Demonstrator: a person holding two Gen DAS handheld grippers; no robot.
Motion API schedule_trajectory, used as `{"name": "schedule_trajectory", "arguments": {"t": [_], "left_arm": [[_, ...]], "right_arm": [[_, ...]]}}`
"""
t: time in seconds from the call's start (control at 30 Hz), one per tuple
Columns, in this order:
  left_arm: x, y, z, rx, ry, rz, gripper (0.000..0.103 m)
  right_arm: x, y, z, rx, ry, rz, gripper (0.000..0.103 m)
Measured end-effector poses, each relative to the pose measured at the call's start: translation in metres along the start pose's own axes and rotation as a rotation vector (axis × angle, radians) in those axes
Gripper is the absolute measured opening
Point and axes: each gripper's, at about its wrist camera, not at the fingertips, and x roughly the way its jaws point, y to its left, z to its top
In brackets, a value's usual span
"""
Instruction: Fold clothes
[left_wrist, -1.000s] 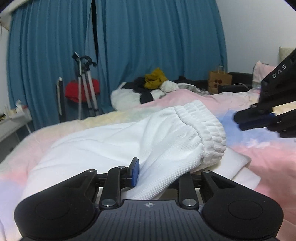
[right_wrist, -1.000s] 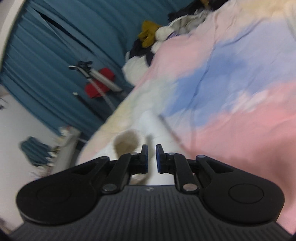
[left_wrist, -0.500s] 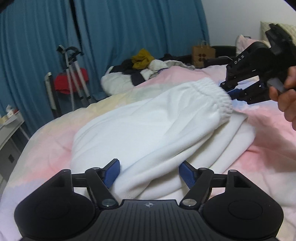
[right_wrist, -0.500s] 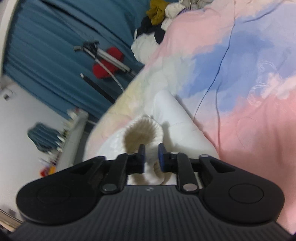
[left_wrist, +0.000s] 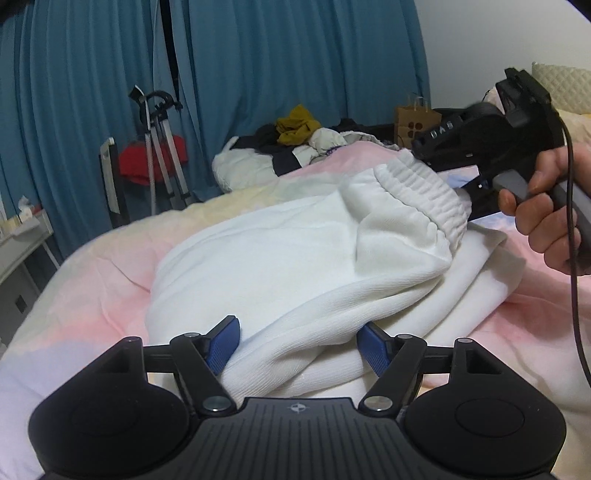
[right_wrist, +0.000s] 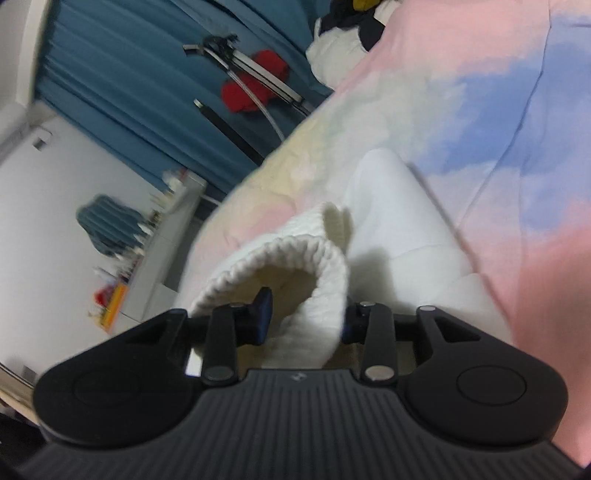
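Note:
A white knit garment (left_wrist: 295, 266) lies bunched on the pastel bedspread (left_wrist: 92, 280). Its ribbed elastic cuff (left_wrist: 421, 195) is raised at the right. My left gripper (left_wrist: 297, 345) is open, and its blue pads straddle a thick fold at the garment's near end without pinching it. In the right wrist view, my right gripper (right_wrist: 304, 321) is open around the wall of the cuff (right_wrist: 295, 254). One finger is inside the cuff opening and the other is outside. A person's hand (left_wrist: 546, 206) holds that gripper's handle.
A heap of dark, yellow and white clothes (left_wrist: 295, 140) sits at the bed's far end, beside a brown paper bag (left_wrist: 417, 122). A tripod with something red (left_wrist: 159, 147) stands before blue curtains. A white shelf (left_wrist: 22, 236) flanks the bed's left edge.
My left gripper let go of the garment fold and now stands wide open. My right gripper came in to the cuff and opened around its edge, and the cuff has risen.

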Motion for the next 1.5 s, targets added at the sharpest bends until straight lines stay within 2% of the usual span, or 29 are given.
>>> {"name": "schedule_trajectory", "arguments": {"t": [0.1,0.17,0.27,0.43,0.57,0.63,0.77,0.83,0.9,1.0,1.1,1.17,1.23,1.27,1.37,1.5], "left_arm": [[0.005,-0.004,-0.002,0.000,0.011,0.018,0.075],[0.004,-0.006,-0.002,0.005,0.001,0.024,0.075],[-0.002,-0.006,0.001,-0.019,-0.030,0.021,0.074],[-0.020,-0.013,0.011,-0.016,-0.121,-0.001,0.074],[-0.017,-0.025,0.011,0.022,-0.114,-0.034,0.074],[-0.011,-0.033,0.009,0.065,-0.092,-0.043,0.074],[-0.003,-0.038,0.002,0.084,-0.042,-0.061,0.074],[-0.003,-0.037,0.001,0.081,-0.045,-0.067,0.074],[-0.005,-0.030,0.003,0.034,-0.044,-0.096,0.074],[-0.008,-0.017,0.007,-0.038,-0.046,-0.134,0.076],[-0.015,-0.003,0.012,-0.105,-0.055,-0.155,0.079],[-0.020,0.007,0.015,-0.146,-0.063,-0.167,0.080],[-0.025,0.016,0.018,-0.187,-0.073,-0.174,0.082],[-0.029,0.019,0.019,-0.208,-0.077,-0.176,0.084],[-0.034,0.034,0.020,-0.276,-0.073,-0.178,0.089],[-0.028,0.053,0.020,-0.345,-0.019,-0.151,0.094]], "right_arm": [[0.006,0.010,-0.003,-0.026,0.038,0.052,0.032],[0.002,0.021,-0.005,-0.062,0.012,0.018,0.016],[-0.014,0.029,-0.001,-0.061,-0.047,0.029,0.013],[-0.053,0.044,0.013,-0.059,-0.199,0.098,0.012],[-0.080,0.039,0.026,-0.096,-0.300,0.025,0.012],[-0.075,0.018,0.032,-0.063,-0.293,-0.036,0.012],[-0.041,-0.028,0.027,0.038,-0.169,-0.159,0.012],[-0.039,-0.036,0.028,0.095,-0.177,-0.127,0.013],[-0.046,-0.031,0.028,0.107,-0.177,-0.113,0.014],[-0.064,-0.015,0.021,0.046,-0.175,-0.148,0.018],[-0.083,-0.006,0.008,0.018,-0.186,-0.184,0.032],[-0.095,0.001,-0.001,-0.001,-0.193,-0.207,0.066],[-0.108,0.007,-0.010,-0.019,-0.200,-0.231,0.079],[-0.114,0.010,-0.014,-0.028,-0.203,-0.243,0.082],[-0.132,0.019,-0.027,-0.055,-0.212,-0.277,0.082],[-0.112,0.015,-0.028,-0.034,-0.130,-0.255,0.081]]}}
